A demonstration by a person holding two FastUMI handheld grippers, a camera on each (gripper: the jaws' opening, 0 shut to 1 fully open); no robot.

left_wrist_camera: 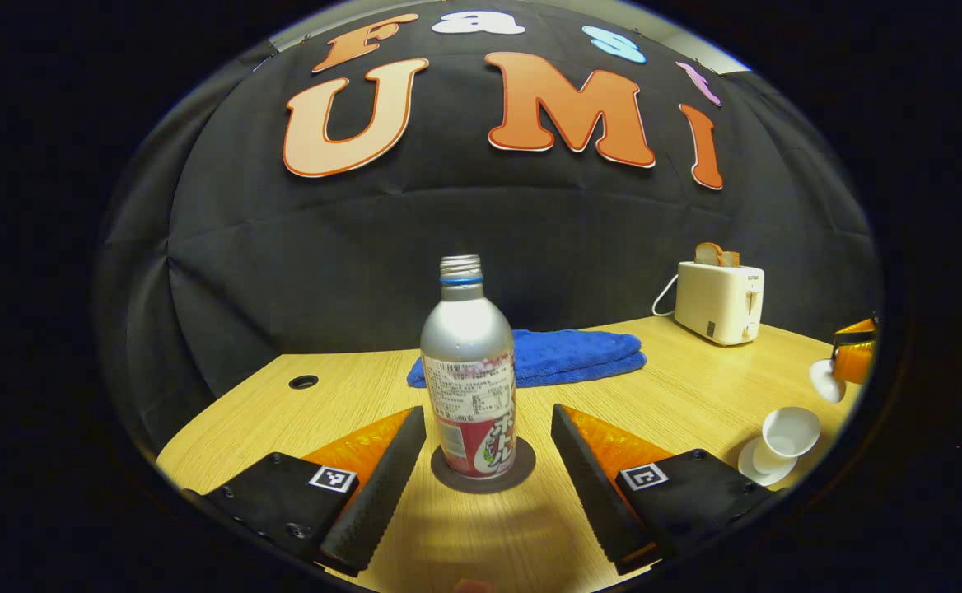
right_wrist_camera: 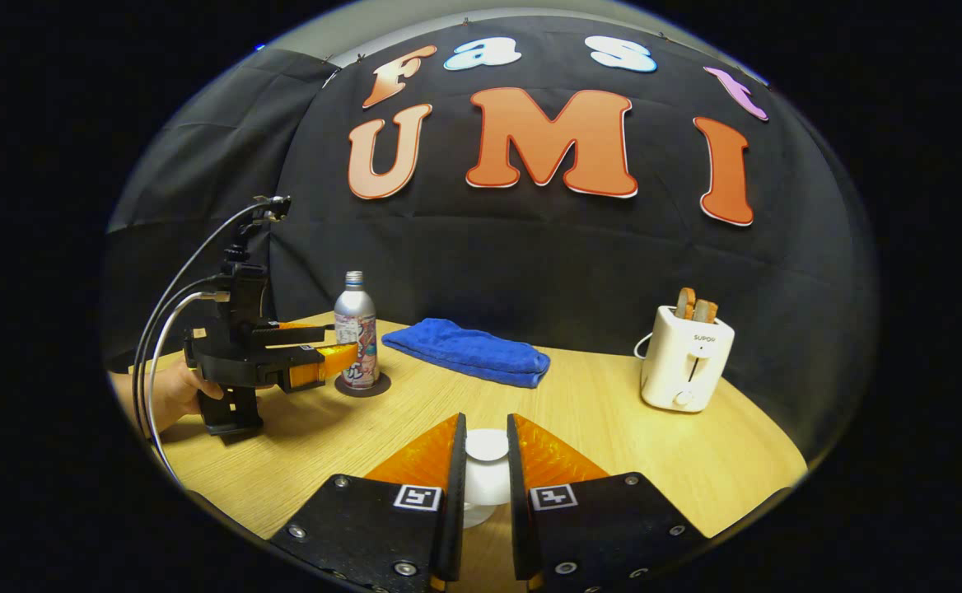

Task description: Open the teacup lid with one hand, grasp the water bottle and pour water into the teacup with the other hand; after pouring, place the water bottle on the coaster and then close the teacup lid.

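Note:
A silver water bottle (left_wrist_camera: 469, 375) with no cap stands upright on a dark round coaster (left_wrist_camera: 481, 482). My left gripper (left_wrist_camera: 488, 416) is open, one finger on each side of the bottle with a gap on both sides. At the right a white teacup (left_wrist_camera: 790, 432) stands uncovered on its saucer (left_wrist_camera: 749, 468). The white lid (right_wrist_camera: 487, 465) is held off the cup, with my right gripper (right_wrist_camera: 486, 424) shut on it. In the right gripper view the bottle (right_wrist_camera: 355, 325) and coaster (right_wrist_camera: 363, 387) stand at the far left, with the left gripper (right_wrist_camera: 343, 340) around the bottle.
A folded blue towel (left_wrist_camera: 567, 356) lies behind the bottle. A white toaster (left_wrist_camera: 720, 301) holding bread stands at the back right. A round hole (left_wrist_camera: 303, 381) sits in the wooden table (left_wrist_camera: 679, 395). A hand (right_wrist_camera: 172, 391) with trailing cables holds the left gripper.

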